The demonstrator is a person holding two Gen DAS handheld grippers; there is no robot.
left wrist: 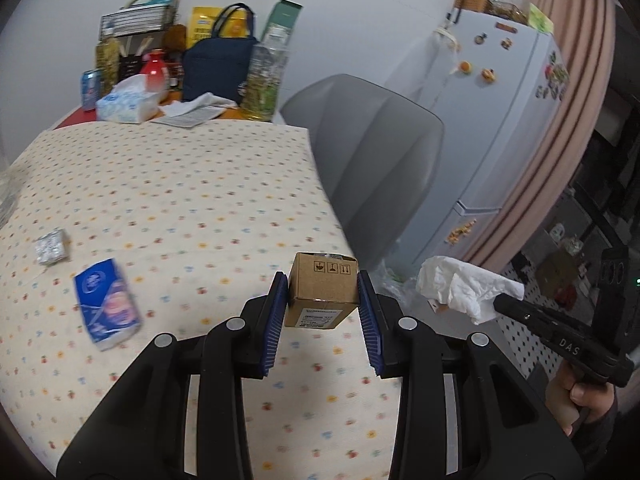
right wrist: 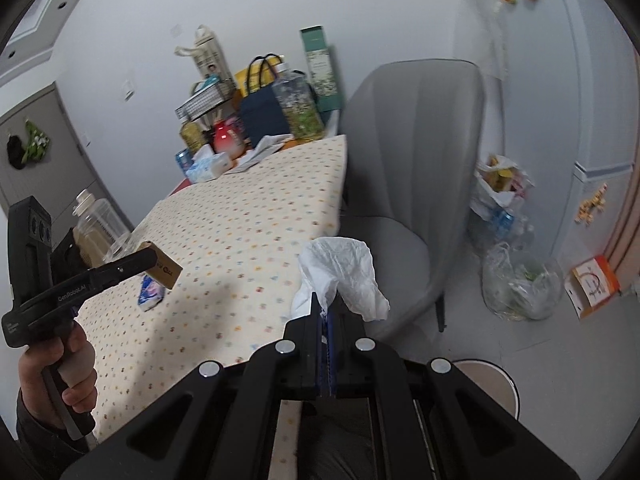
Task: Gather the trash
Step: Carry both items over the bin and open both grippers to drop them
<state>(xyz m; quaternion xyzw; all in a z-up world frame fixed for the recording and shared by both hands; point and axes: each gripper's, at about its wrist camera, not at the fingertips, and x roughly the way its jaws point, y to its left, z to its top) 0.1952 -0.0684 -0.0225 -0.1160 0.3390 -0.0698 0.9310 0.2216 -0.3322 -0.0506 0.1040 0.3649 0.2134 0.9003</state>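
Note:
My left gripper [left wrist: 323, 286] is shut on a small brown cardboard box [left wrist: 322, 294] and holds it above the right edge of the dotted tablecloth [left wrist: 180, 184]. The box also shows in the right wrist view [right wrist: 162, 268]. My right gripper [right wrist: 326, 308] is shut on a crumpled white tissue [right wrist: 340, 272], held off the table's right edge; the tissue also shows in the left wrist view [left wrist: 464, 284]. A blue tissue pack [left wrist: 106, 310] and a small silver foil packet [left wrist: 51, 246] lie on the cloth at the left.
A grey chair [right wrist: 408, 168] stands right of the table. Bags, bottles and a tissue box [left wrist: 128, 104] crowd the table's far end. A white fridge [left wrist: 504, 120] stands behind. Clear plastic bags with rubbish [right wrist: 520, 284] and an orange box [right wrist: 592, 284] lie on the floor.

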